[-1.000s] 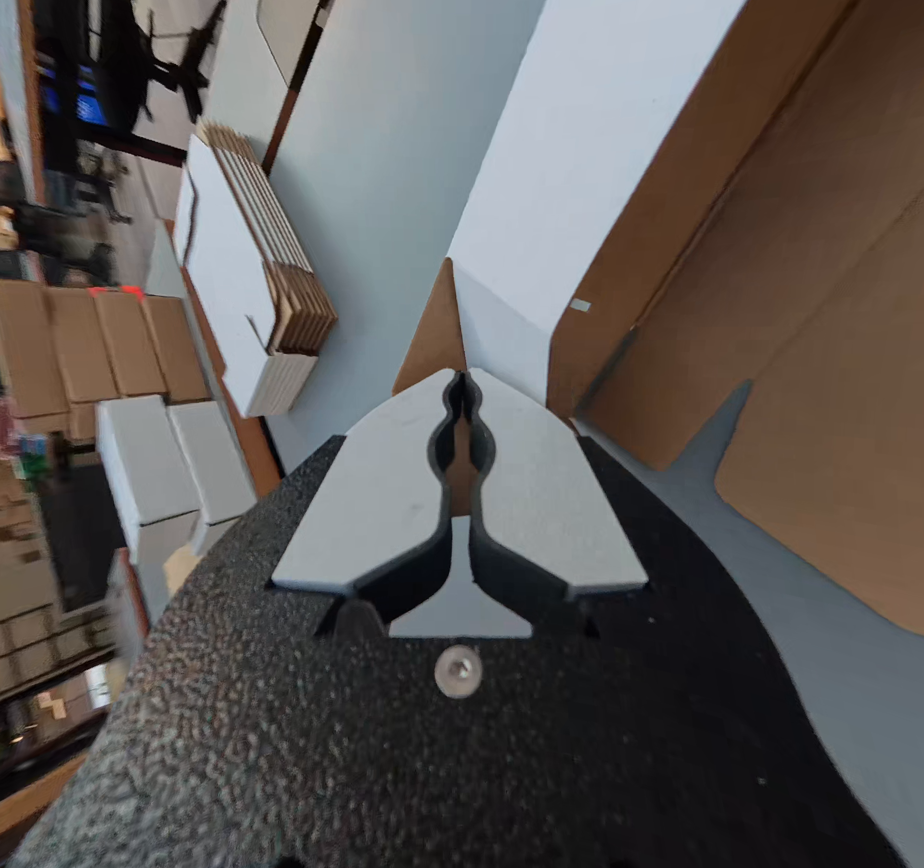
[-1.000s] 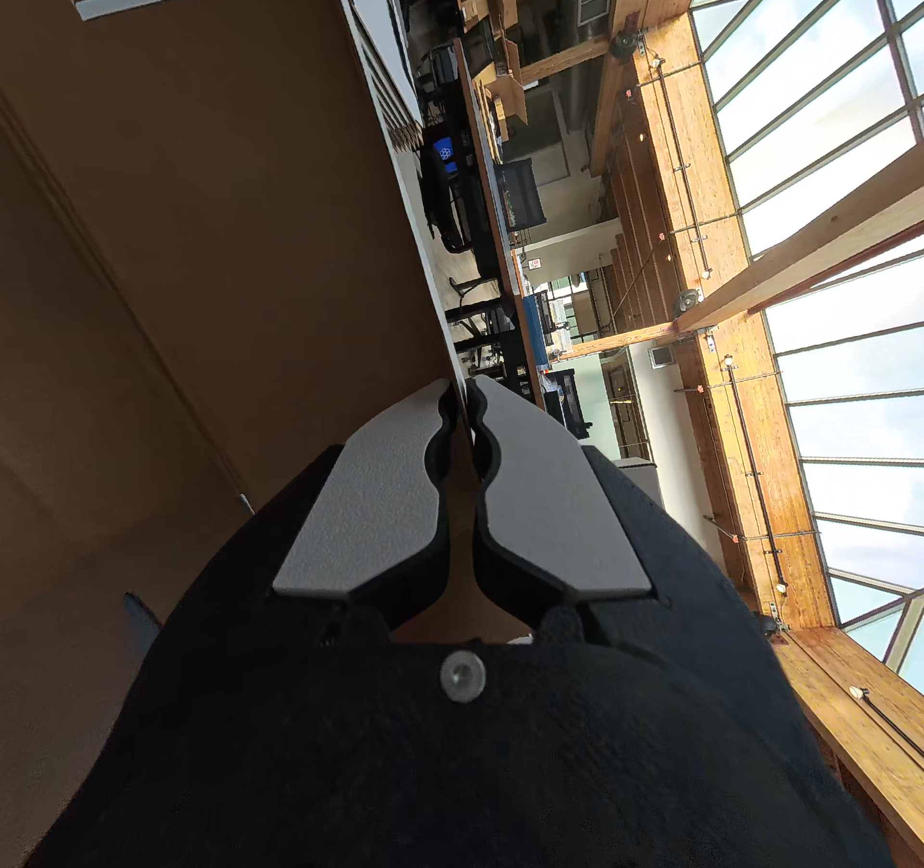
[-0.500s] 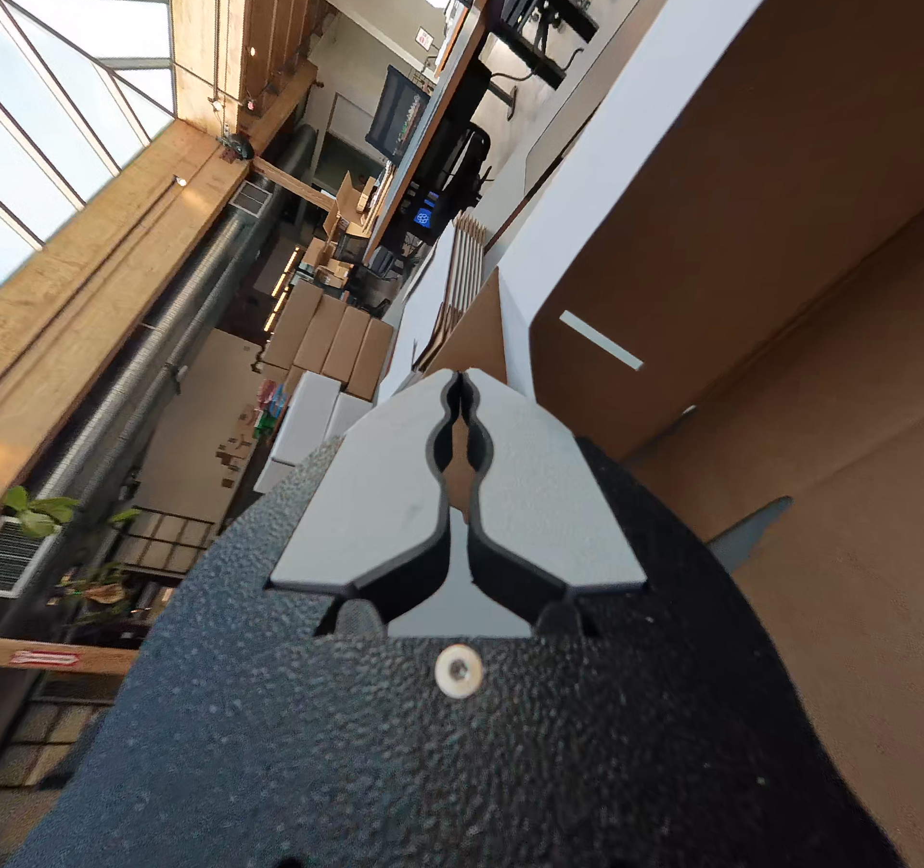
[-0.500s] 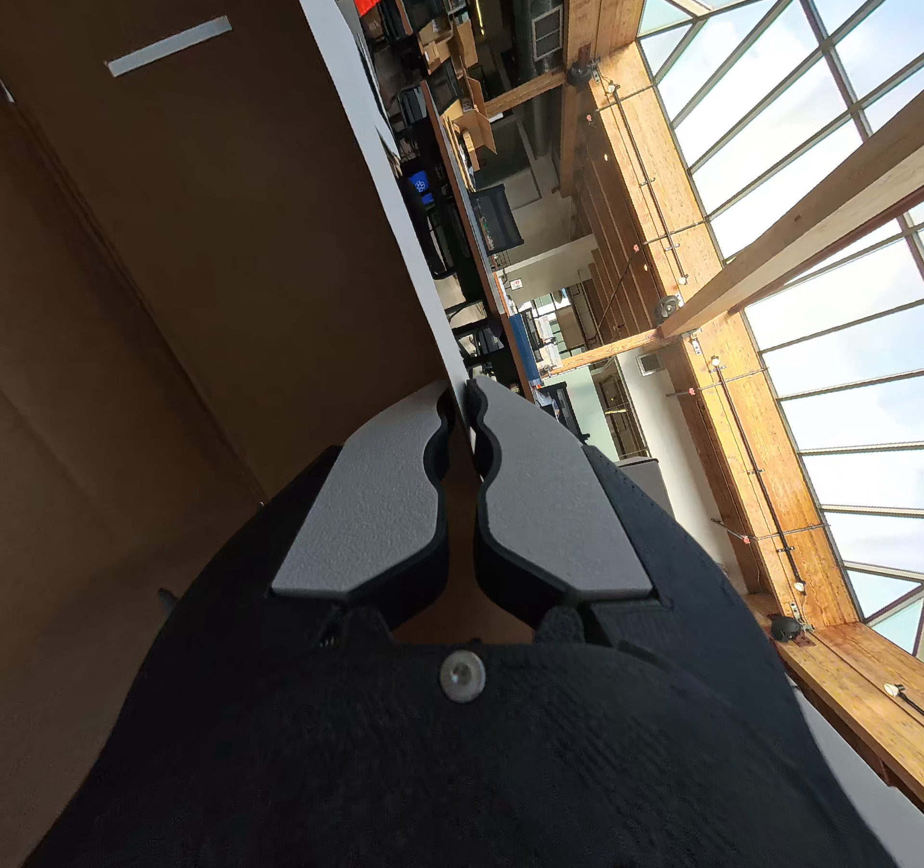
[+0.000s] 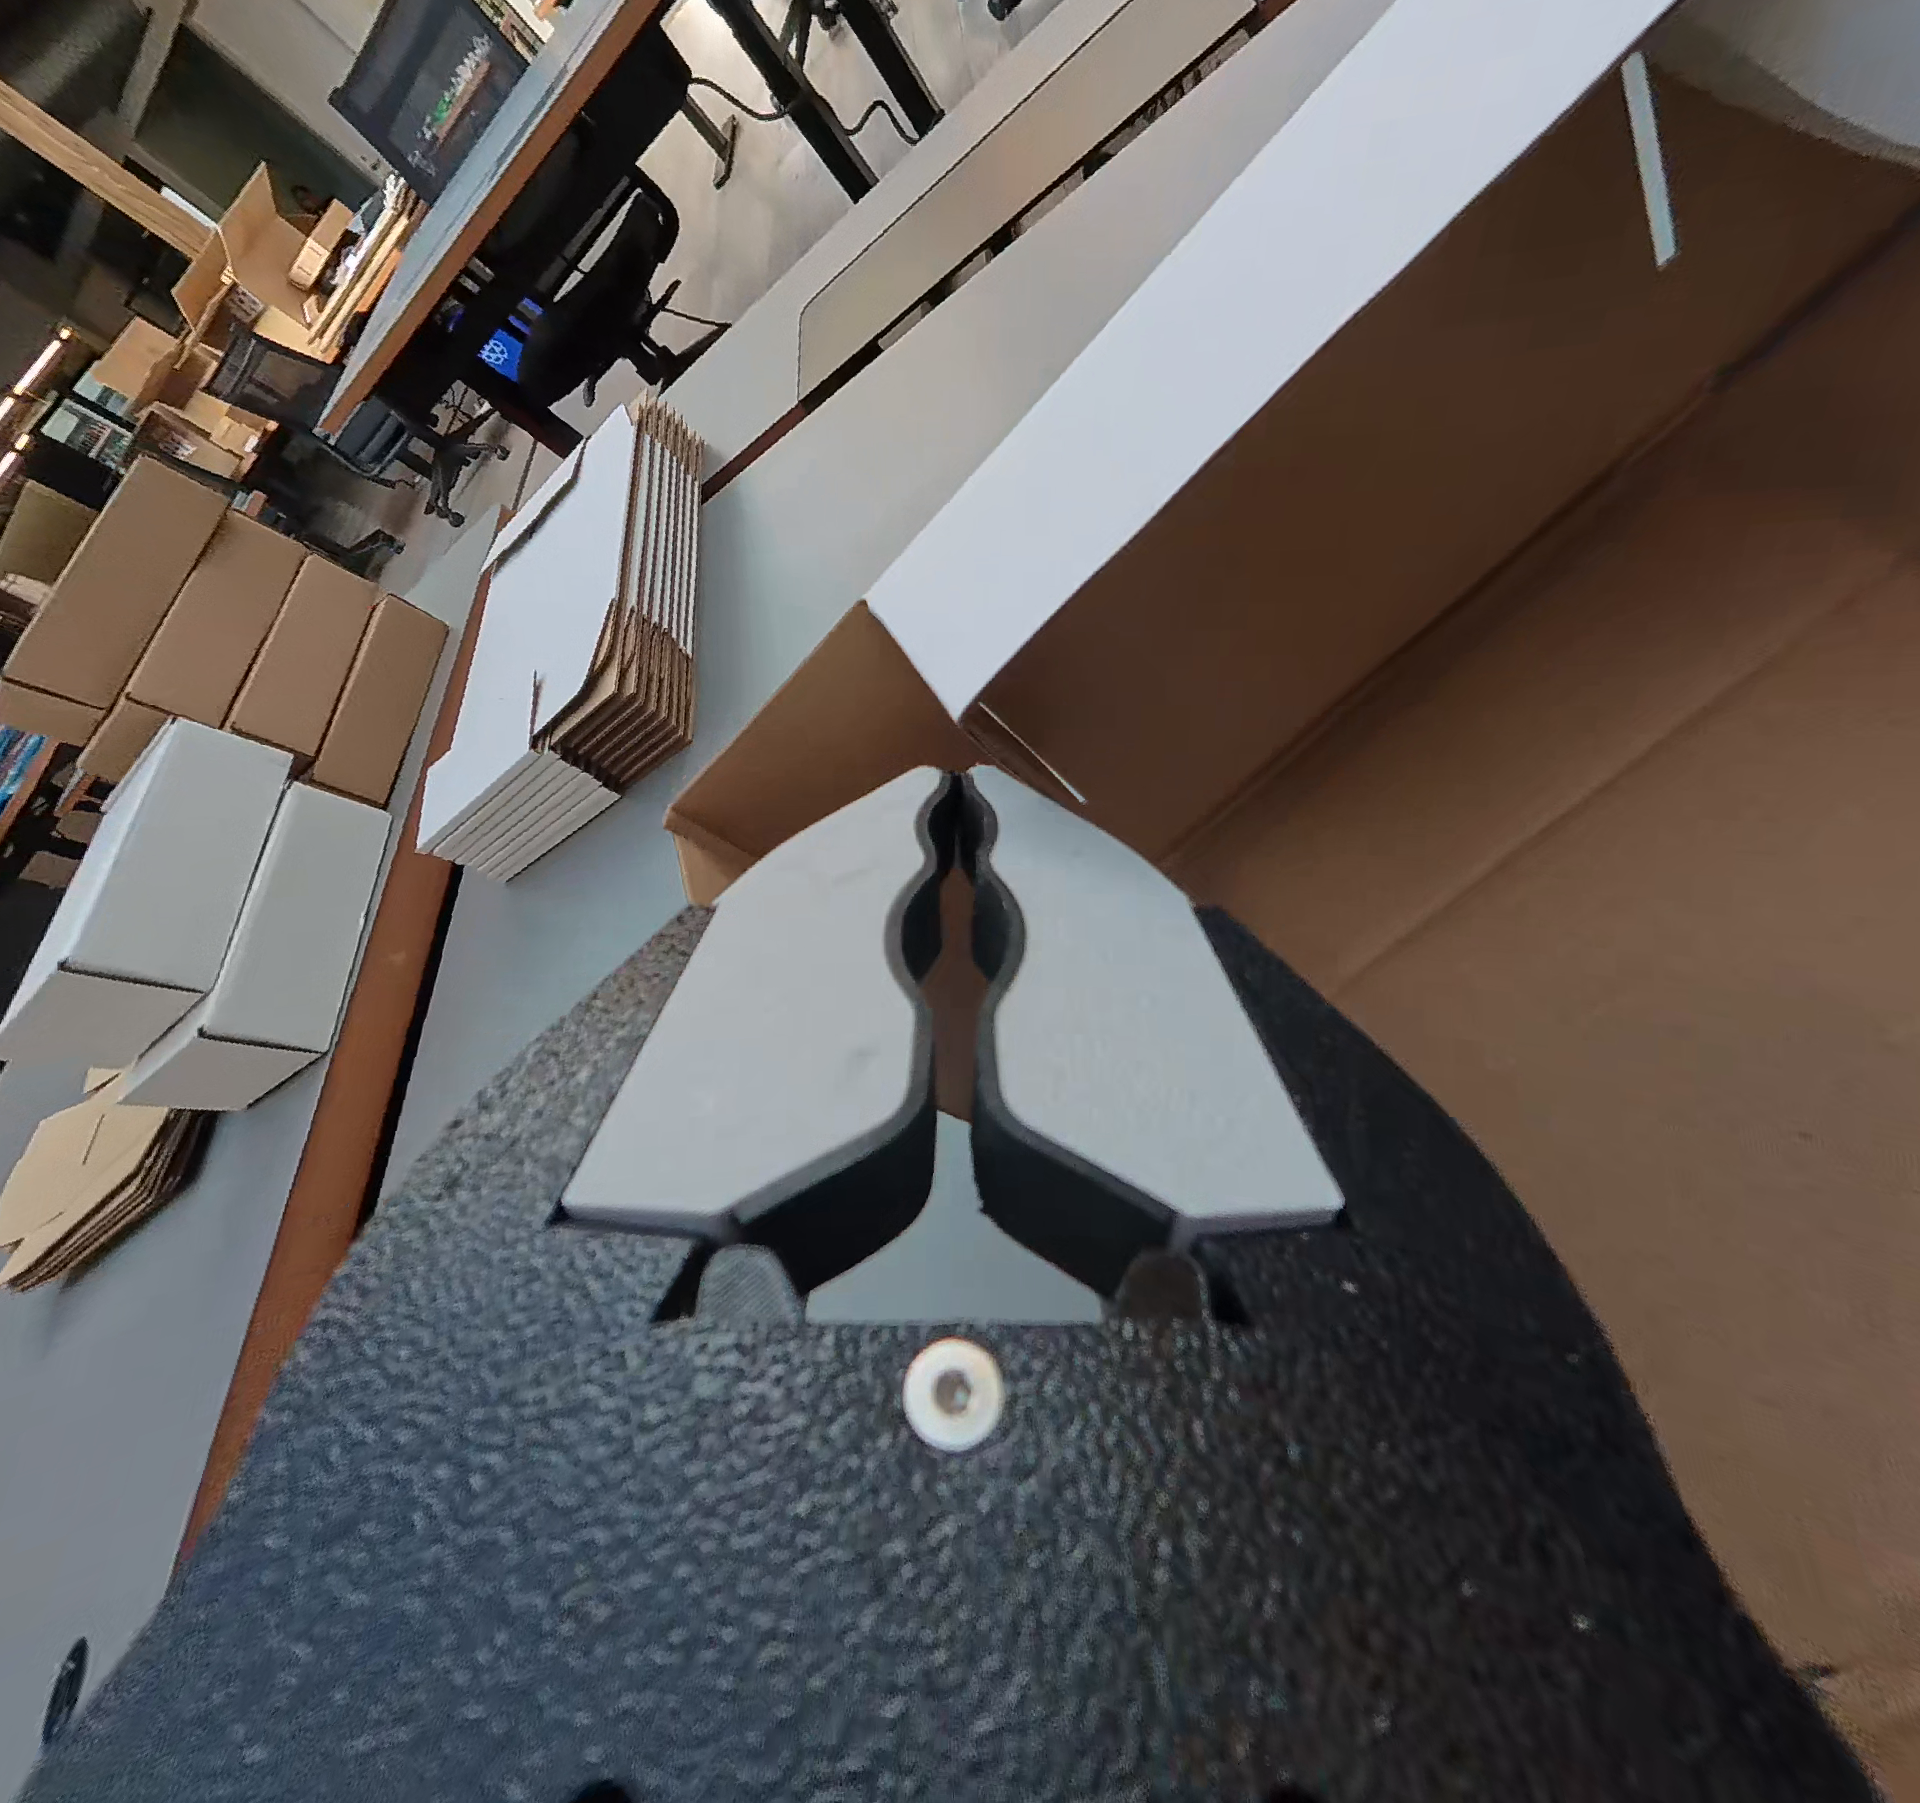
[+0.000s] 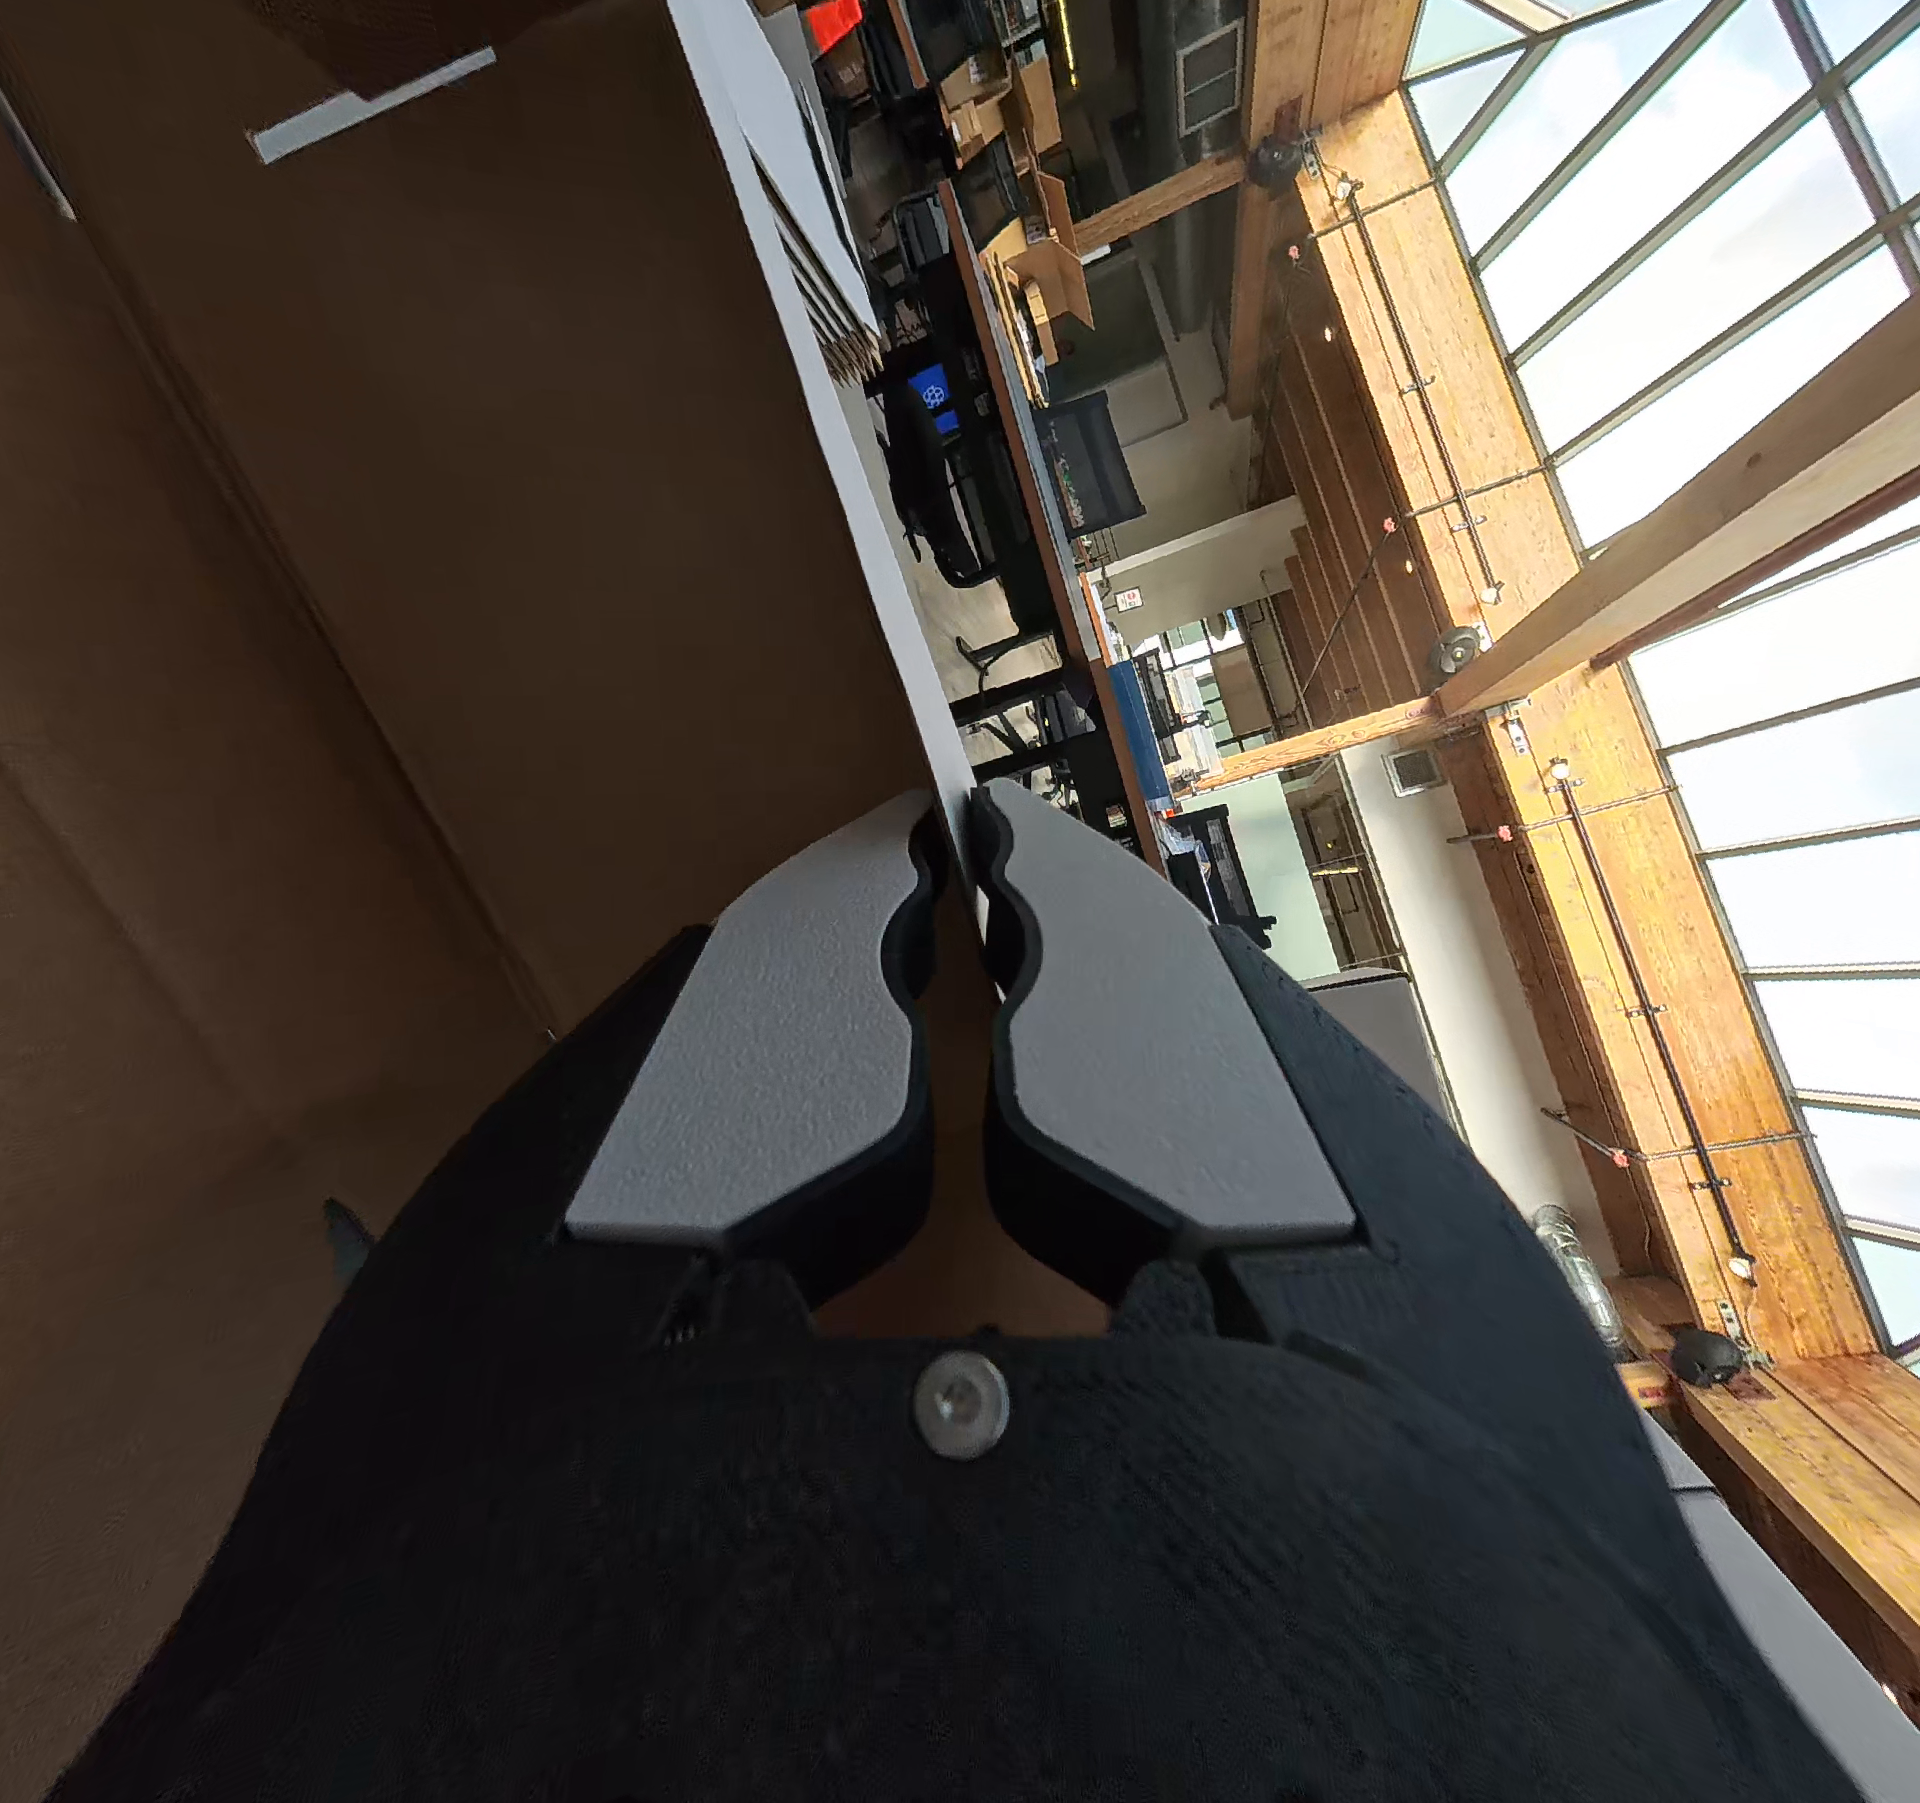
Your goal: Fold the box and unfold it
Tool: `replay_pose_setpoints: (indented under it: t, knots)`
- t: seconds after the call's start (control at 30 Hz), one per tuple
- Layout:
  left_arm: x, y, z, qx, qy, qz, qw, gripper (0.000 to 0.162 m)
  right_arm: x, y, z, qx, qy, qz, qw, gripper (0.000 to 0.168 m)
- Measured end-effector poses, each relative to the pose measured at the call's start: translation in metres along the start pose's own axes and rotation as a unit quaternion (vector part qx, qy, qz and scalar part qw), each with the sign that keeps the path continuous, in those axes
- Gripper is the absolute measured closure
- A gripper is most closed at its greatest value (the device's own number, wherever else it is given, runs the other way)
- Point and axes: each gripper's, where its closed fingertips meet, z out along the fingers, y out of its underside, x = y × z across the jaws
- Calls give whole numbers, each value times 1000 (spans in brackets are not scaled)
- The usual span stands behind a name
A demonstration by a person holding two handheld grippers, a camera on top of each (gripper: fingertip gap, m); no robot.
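The box (image 5: 1455, 610) is a cardboard sheet, brown inside and white outside, with one long wall raised; it fills the right of the left wrist view. My left gripper (image 5: 958, 787) is shut on the corner where that wall meets a small brown side flap (image 5: 800, 766). In the right wrist view the same box (image 6: 416, 506) fills the left half, its brown inner face toward me. My right gripper (image 6: 961, 797) is shut on the white edge of the raised wall. A thin slot (image 6: 364, 106) is cut in that wall.
A stack of flat white box blanks (image 5: 582, 673) lies on the grey table (image 5: 156, 1390) to the left. Folded white boxes (image 5: 208, 922) and brown boxes (image 5: 208, 621) stand farther left. More flat blanks (image 5: 94, 1192) lie near the table's edge. Desks and chairs (image 5: 582, 299) stand behind.
Both grippers stay shut on the box wall. The left wrist view has swung from the ceiling back down toward the table, and the wall has tilted with it.
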Motion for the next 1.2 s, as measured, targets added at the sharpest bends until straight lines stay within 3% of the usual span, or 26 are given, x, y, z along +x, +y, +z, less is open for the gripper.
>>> replay_pose_setpoints:
  t: [0.17,0.27,0.43,0.63,0.7,0.8,0.87,1.2]
  knots:
    - [1,5,-3,-29,-19,-38,999,162,-1,0,0,-1,3,-4,1000,164]
    - [2,2,1,-6,-19,-87,996,162,-1,0,0,0,3,-2,1000,164]
    - [7,0,14,65,92,-272,956,162,0,2,1,6,-7,-9,1000,164]
    - [12,-7,19,100,173,-329,923,162,1,4,2,0,-4,-42,999,165]
    - [14,-6,20,91,192,-315,925,162,1,5,2,-1,-6,-34,999,165]
    - [15,5,27,36,171,-222,959,162,2,6,3,-14,-7,-20,1000,164]
    - [10,3,31,42,139,-193,970,162,2,6,4,-24,-8,-14,1000,164]
    - [10,3,39,-10,152,-154,976,162,3,9,9,-17,-70,17,997,164]
